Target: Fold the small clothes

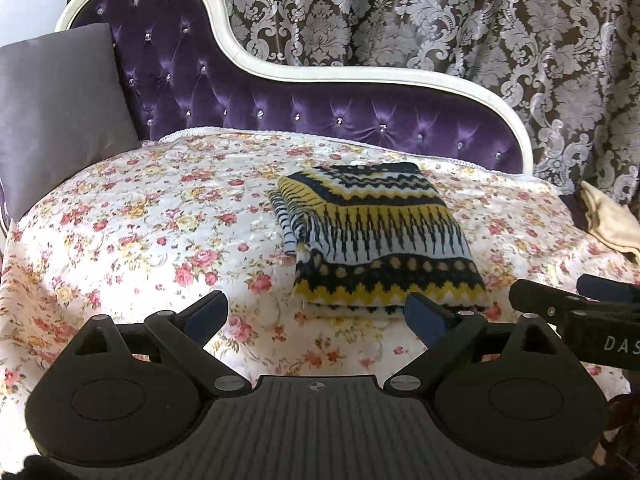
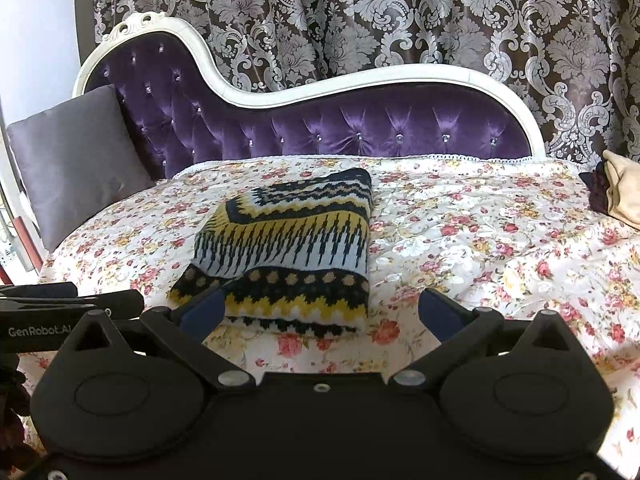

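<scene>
A purple tufted chaise [image 1: 256, 92] with a white carved frame stands before a damask curtain [image 1: 460, 20], its seat under a floral quilt [image 1: 140, 216].

The left gripper [image 1: 316, 312] hovers low over the near part of the quilt, jaws wide apart and holding nothing. The right gripper [image 2: 320, 314] hovers beside it, its jaws likewise wide apart and empty. In the left view the right gripper's side shows at the right edge, so the two are close together.

Just past the jaws lies the knit [image 1: 380, 236], a patterned piece in navy, yellow and pale blue, already folded into a thick rectangular stack in the middle of the seat. From the right view its near edge [image 2: 296, 316] sits just ahead of the left finger [image 2: 202, 314], and layered hems show along that edge.

It looks soft, thick and light, neither fragile nor slippery; the knit should grip well against the pads but will sag and let layers slide apart if lifted by one corner. A sound hold would likely pinch all the layers at the near corners, one gripper on each, or at the stacked hem edge.

Further out, a grey cushion [image 1: 56, 120] leans at the chaise's left end, and a beige cloth [image 1: 612, 220] lies at the right end, perhaps the next piece.
</scene>
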Tool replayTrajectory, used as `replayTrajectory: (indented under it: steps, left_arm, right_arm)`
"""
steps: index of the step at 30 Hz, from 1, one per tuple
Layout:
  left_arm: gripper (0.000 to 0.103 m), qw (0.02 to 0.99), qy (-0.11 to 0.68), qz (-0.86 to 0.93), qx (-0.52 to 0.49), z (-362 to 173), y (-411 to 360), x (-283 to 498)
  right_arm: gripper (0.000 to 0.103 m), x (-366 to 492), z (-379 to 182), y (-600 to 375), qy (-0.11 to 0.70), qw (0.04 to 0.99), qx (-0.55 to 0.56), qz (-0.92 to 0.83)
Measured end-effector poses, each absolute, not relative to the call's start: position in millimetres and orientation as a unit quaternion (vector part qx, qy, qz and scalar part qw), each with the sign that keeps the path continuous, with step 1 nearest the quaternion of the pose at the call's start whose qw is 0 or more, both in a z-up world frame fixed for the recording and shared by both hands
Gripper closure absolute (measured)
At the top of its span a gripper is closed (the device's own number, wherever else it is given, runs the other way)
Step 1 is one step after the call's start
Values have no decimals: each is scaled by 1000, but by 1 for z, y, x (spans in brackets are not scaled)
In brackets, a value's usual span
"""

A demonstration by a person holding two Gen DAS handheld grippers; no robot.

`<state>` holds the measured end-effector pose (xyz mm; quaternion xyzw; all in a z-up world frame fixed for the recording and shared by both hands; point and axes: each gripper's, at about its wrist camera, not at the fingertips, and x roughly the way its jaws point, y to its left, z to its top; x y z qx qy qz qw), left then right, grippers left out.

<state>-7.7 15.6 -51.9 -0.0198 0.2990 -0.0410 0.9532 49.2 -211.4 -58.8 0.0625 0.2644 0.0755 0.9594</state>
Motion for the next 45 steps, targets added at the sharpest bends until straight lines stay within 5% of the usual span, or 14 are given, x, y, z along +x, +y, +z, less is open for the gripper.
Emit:
replayTrajectory:
  steps: [45]
  left_arm:
    - [8, 955, 296, 17, -21, -47, 15, -11]
  right_arm:
    - [0, 59, -61, -211, 279, 957, 51, 68]
